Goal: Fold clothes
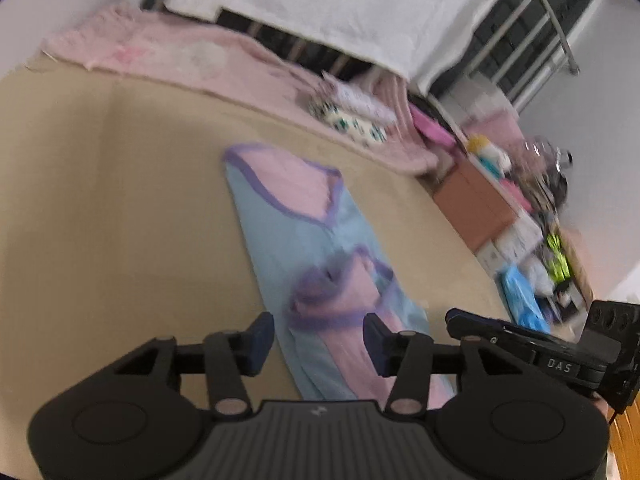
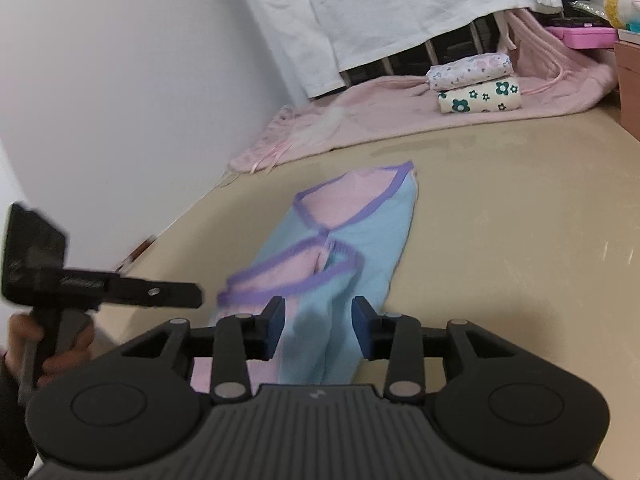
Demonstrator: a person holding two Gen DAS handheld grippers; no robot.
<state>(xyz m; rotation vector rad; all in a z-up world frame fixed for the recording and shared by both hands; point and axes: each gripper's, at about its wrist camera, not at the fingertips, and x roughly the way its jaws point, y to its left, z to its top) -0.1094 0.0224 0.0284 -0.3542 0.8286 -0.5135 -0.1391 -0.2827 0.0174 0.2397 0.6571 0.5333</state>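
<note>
A light blue and pink garment with purple trim (image 1: 308, 240) lies folded lengthwise in a narrow strip on the tan bed surface (image 1: 100, 200). It also shows in the right wrist view (image 2: 352, 236). My left gripper (image 1: 319, 340) is open and empty, just above the garment's near end. My right gripper (image 2: 318, 330) is open and empty above the same near end. The right gripper also appears in the left wrist view (image 1: 532, 344), and the left gripper in the right wrist view (image 2: 120, 288).
A pink blanket (image 2: 400, 108) lies along the far edge with two folded garments stacked on it (image 2: 476, 82). A white sheet (image 2: 400, 8) hangs behind. Boxes and clutter (image 1: 500, 208) stand at the right of the bed. A white wall (image 2: 120, 80) is at the left.
</note>
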